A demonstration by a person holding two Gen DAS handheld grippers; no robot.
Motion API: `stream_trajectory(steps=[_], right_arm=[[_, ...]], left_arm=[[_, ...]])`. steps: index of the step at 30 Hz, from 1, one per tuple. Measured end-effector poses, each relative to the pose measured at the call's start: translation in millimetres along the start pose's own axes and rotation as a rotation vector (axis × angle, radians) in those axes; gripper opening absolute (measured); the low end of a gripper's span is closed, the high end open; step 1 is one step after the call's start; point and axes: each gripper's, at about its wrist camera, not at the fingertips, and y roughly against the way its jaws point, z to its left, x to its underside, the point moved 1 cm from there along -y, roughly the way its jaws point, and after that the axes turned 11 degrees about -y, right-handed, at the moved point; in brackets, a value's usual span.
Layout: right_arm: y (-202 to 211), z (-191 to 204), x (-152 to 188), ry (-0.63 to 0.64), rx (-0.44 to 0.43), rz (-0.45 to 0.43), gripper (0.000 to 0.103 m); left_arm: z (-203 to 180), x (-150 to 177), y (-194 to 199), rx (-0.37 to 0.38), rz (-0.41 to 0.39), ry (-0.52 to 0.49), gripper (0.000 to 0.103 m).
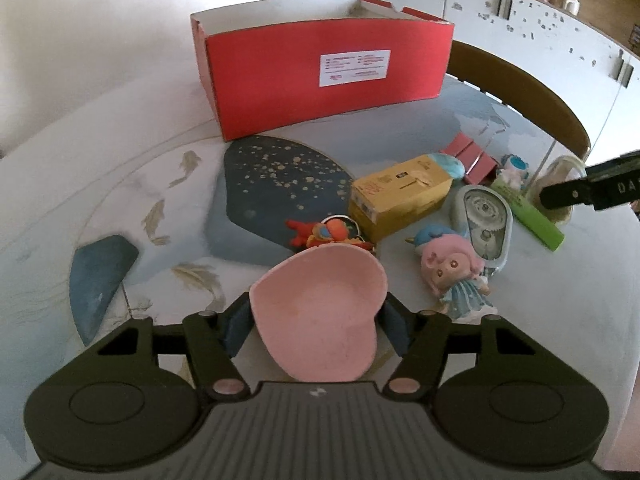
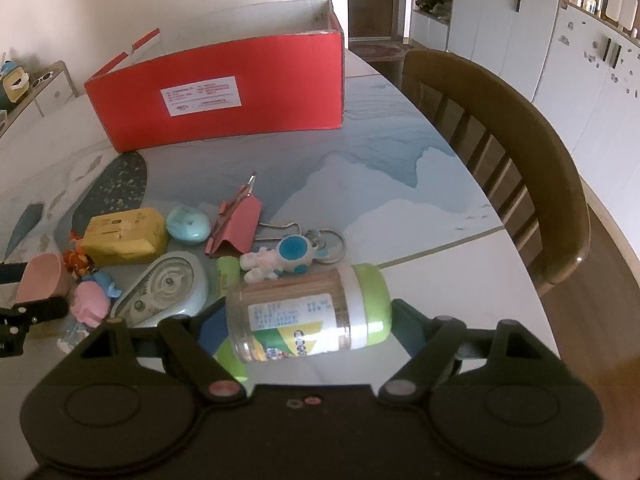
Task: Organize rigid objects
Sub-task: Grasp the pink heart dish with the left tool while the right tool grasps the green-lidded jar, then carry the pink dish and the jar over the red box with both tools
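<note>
The left gripper (image 1: 318, 322) is clasping a pink heart-shaped dish (image 1: 320, 316) between its fingers, both blue pads pressing on the dish's sides near the table's front edge. The right gripper (image 2: 310, 320) is gripping a clear toothpick jar (image 2: 304, 314) with a green cap, lying on its side, one pad against the base and the other against the cap.

Just beyond the dish, a red and orange toy figure (image 1: 328, 234) is lying beside a yellow carton (image 1: 398, 198), with a pink-haired doll (image 1: 456, 276) in a blue dress resting to the right. A pale blue correction-tape dispenser (image 1: 484, 224) is sitting touching the doll, and a green highlighter (image 1: 532, 216) is lying just past it.

From the right wrist view, a white and blue astronaut keychain (image 2: 280, 258) is lying just beyond the jar, its ring (image 2: 330, 242) on the table. A red binder clip (image 2: 236, 224) and a small turquoise oval case (image 2: 188, 225) are lying behind it, near the carton.

Farther back, an open red cardboard box (image 2: 224, 100) with a white label is standing on the patterned white and blue table (image 2: 400, 184), well apart from the clutter. A wooden chair (image 2: 520, 152) is standing at the table's right edge, with white cabinets (image 2: 520, 32) lining the wall behind.
</note>
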Motion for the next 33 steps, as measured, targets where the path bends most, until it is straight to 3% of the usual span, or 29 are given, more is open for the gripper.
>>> stream_trajectory(steps=[15,33], right_arm=[[36.7,18.3,-25.7,0.052,-0.037,-0.037,0.083],[70.9,46.7,-95.7,0.166,-0.101,-0.106,0.083]], left_arm=[[17.1,-32.4,29.0,0.021,-0.015,0.103,0.067],[31.3,-117.7,48.5,0.005,-0.047,0.076,0.067]])
